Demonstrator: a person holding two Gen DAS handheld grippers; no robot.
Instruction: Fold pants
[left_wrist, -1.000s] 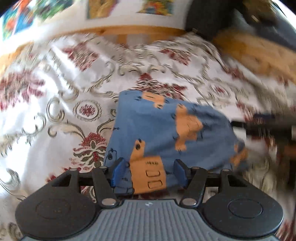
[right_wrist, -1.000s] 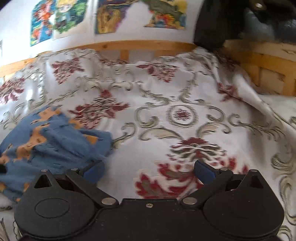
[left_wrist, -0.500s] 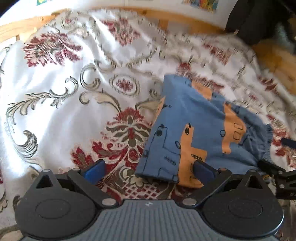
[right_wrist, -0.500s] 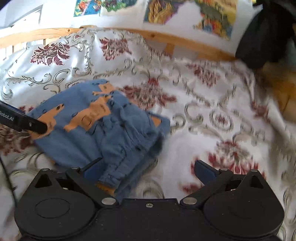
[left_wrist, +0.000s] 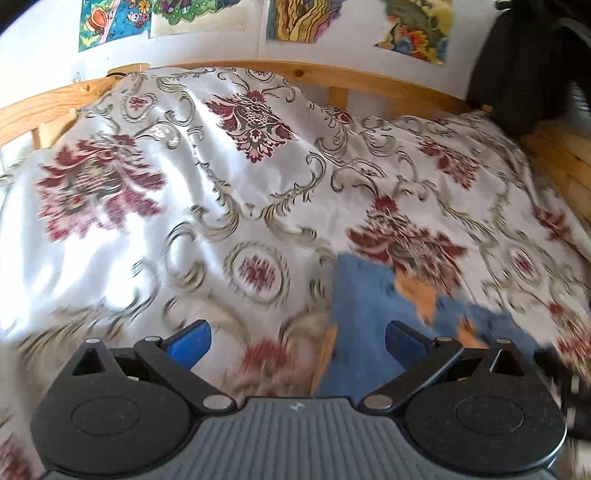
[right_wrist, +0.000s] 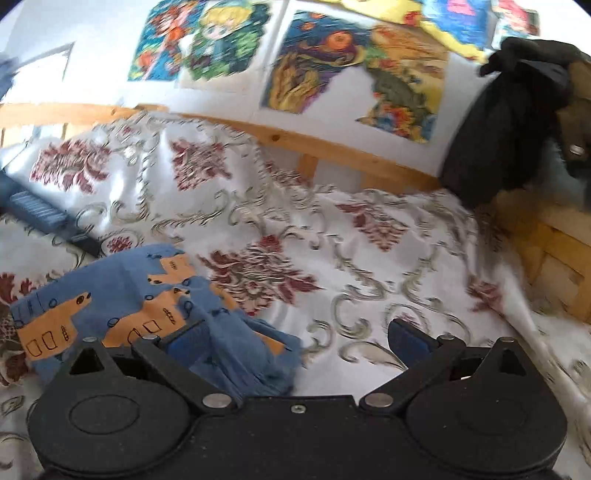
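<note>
Where both fisheye views look across a bed toward the wall, items are listed left to right:

- Bedspread (left_wrist: 229, 192): white satin with dark red floral medallions and grey-gold scrolls; covers the bed and is rumpled up against the rail.
- Bed rail (left_wrist: 369, 79): light wood, runs along the far edge of the bed, partly draped by the bedspread.
- Pictures (right_wrist: 207, 37): bright cartoon prints on the white wall above the rail, some with torn edges.
- Left gripper (left_wrist: 297, 338): blue-padded fingers spread wide, nothing between them. The left pad stands over bare bedspread, the right pad over the near edge of the pants. In the right wrist view part of its dark body (right_wrist: 40, 214) shows at the left edge, beyond the pants.
- Pants (right_wrist: 122, 299): small, blue with orange vehicle print; lying in a folded bundle on the bedspread, gathered waistband end toward the right gripper. In the left wrist view they sit low and right of centre (left_wrist: 364, 314), blurred.
- Right gripper (right_wrist: 297, 339): fingers spread wide, gripping nothing. The left pad is just beside the bunched waistband; contact cannot be told. The right pad is over bare bedspread.
- Dark garment (right_wrist: 509, 122): black, hanging at the far right corner above the rail.
</note>
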